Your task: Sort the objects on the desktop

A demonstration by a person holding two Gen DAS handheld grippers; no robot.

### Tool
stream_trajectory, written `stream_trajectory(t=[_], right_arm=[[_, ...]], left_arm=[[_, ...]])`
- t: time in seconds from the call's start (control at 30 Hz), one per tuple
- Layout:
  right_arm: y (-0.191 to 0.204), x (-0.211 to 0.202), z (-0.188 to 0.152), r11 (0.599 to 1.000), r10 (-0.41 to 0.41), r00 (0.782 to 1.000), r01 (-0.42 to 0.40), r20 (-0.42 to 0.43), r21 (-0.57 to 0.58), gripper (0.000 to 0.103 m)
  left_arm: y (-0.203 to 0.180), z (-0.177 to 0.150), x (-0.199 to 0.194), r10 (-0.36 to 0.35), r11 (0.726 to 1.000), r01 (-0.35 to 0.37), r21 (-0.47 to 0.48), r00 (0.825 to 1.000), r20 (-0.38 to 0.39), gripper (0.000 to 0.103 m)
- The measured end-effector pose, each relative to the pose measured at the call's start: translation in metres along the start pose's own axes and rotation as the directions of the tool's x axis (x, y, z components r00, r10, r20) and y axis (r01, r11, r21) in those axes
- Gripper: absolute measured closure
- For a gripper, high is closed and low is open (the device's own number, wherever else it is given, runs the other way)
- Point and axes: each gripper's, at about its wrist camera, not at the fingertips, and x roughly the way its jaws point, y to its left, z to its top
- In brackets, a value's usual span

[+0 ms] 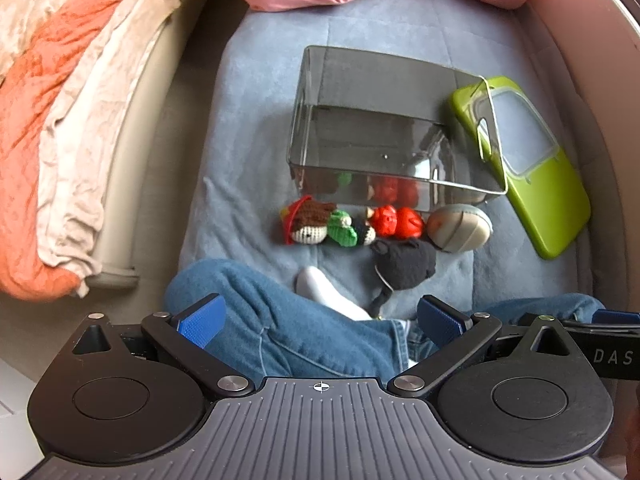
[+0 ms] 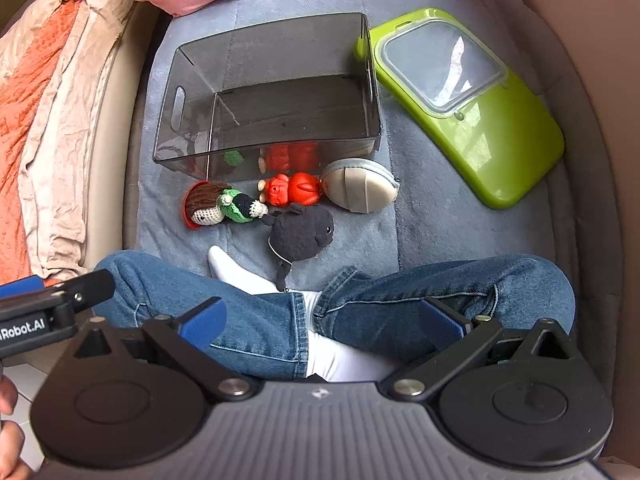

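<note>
1. Four small things lie in a row on the blue-grey plush blanket, well ahead of both claws, just in front of the smoky clear plastic bin.
2. Leftmost is the crocheted doll with brown hair and green dress, next the red rubber figure, then the grey oval zip pouch.
3. The black plush toy sits nearest the claws, touching the doll's feet.
4. The lime-green lid with a clear window lies right of the bin.
5. The left gripper is spread wide, holding nothing.
6. The right gripper is likewise released above denim knees.
</note>
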Motion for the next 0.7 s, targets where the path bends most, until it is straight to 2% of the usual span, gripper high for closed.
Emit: stream_trajectory(t=[0.23, 0.33, 0.4, 0.5, 0.7], right_arm=[[-0.005, 0.001, -0.003, 1.000, 0.004, 1.000, -0.004, -0.004, -0.006, 0.000], [0.001, 0.000, 0.000, 1.000, -0.020, 1.000, 0.020, -0.022, -0.010, 0.000], [0.002, 0.001, 0.001, 1.000, -0.020, 1.000, 0.020, -0.023, -0.010, 0.000], [0.002, 0.002, 0.000, 1.000, -0.009, 1.000, 0.009, -0.013, -0.006, 0.000], [0.006, -0.002, -0.004, 1.000, 0.009, 1.000, -0.009, -0.003, -0.017, 0.000]], left_arm=[[-0.001, 0.001, 0.000, -0.026, 1.000, 0.026, -0.001, 0.999, -0.019, 0.000], [-0.001, 0.002, -0.001, -0.031, 1.000, 0.031, 0.004, 0.999, -0.015, 0.000], [0.008, -0.010, -0.003, -0.027, 1.000, 0.027, 0.009, 1.000, -0.013, 0.000], [0.001, -0.003, 0.004, -0.009, 1.000, 0.009, 0.018, 0.999, -0.039, 0.000], [-0.003, -0.007, 0.002, 0.003, 0.999, -0.002, 0.034, 1.000, -0.029, 0.000]])
